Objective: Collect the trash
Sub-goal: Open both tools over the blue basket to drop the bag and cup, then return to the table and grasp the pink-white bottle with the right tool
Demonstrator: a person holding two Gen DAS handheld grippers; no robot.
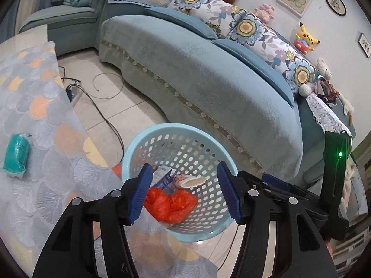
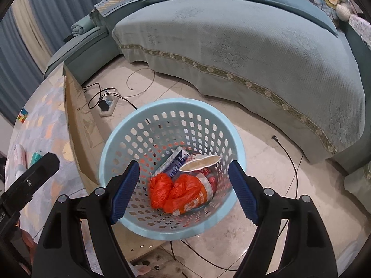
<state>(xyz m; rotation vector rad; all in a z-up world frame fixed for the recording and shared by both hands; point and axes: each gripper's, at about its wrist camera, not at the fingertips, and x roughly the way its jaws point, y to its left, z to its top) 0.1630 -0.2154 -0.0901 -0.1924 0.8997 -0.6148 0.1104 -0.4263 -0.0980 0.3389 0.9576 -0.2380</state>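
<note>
Both claws hang over the pale blue basket (image 2: 172, 228), which stands on the floor beside the table (image 1: 46, 125). The left claw (image 1: 183, 193) has its blue pads spread wide with nothing between them, and the right claw (image 2: 184, 191) is likewise wide open and empty. In the right wrist view the basket's contents lie between the pads: an orange plastic bag (image 2: 171, 191) at 6 o'clock in the bottom, a bottle with an orange label (image 2: 201, 193) partly under it at 5 o'clock, a squashed paper cup (image 2: 200, 162) at 1 o'clock, and a blue-and-white carton (image 2: 175, 163) leaning at 11 o'clock. In the left wrist view a teal packet (image 1: 16, 155) lies on the patterned tablecloth at 9 o'clock, well apart from the basket; it looks like the next piece of trash, though that is a guess. It appears soft, light and crinkly, so it would likely give under the pads rather than slip; pinching across its narrow middle seems the surest hold, with the pads coming down past its sides without snagging the tablecloth. In the right wrist view, two more small things sit at 9 o'clock on the table, too blurred to name.
</note>
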